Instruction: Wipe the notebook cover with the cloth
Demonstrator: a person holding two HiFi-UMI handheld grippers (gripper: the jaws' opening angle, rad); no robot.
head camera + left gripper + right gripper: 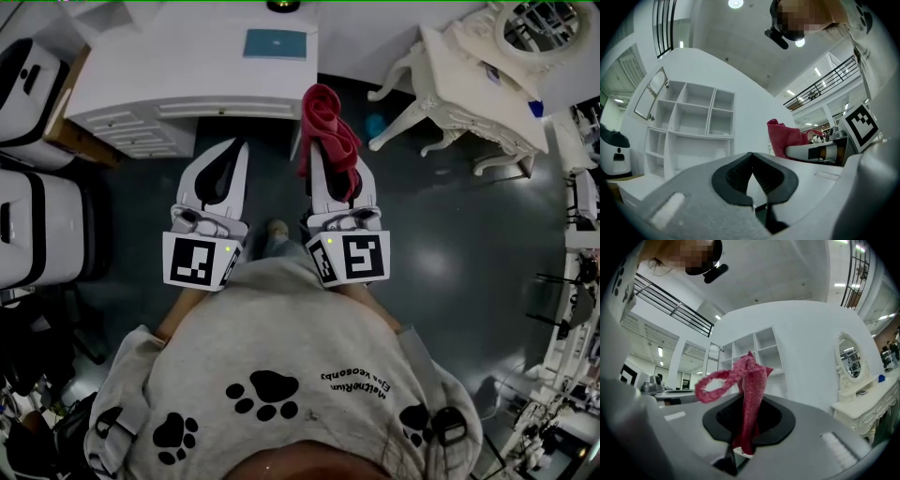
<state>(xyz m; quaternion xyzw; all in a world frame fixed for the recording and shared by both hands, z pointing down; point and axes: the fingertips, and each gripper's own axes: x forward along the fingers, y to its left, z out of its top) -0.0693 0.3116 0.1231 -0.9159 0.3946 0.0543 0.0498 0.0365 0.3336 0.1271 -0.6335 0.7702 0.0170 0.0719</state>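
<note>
A teal notebook (pixel 276 43) lies flat on the white desk (pixel 169 75) ahead of me in the head view. A red cloth (pixel 327 131) sticks up from my right gripper (pixel 333 157), whose jaws are shut on it; in the right gripper view the red cloth (pixel 749 394) stands pinched between the dark pads. My left gripper (pixel 225 159) is held beside it over the dark floor, short of the desk, shut with nothing in it. The left gripper view shows its jaws met at the tip and the red cloth (pixel 787 140) off to the right.
A white shelf unit (pixel 689 122) stands ahead against the wall. An ornate white dressing table (pixel 478 84) with an oval mirror (pixel 850 364) is at the right. White cases (pixel 33 225) stand at the left. Dark floor (pixel 450 234) lies between the furniture.
</note>
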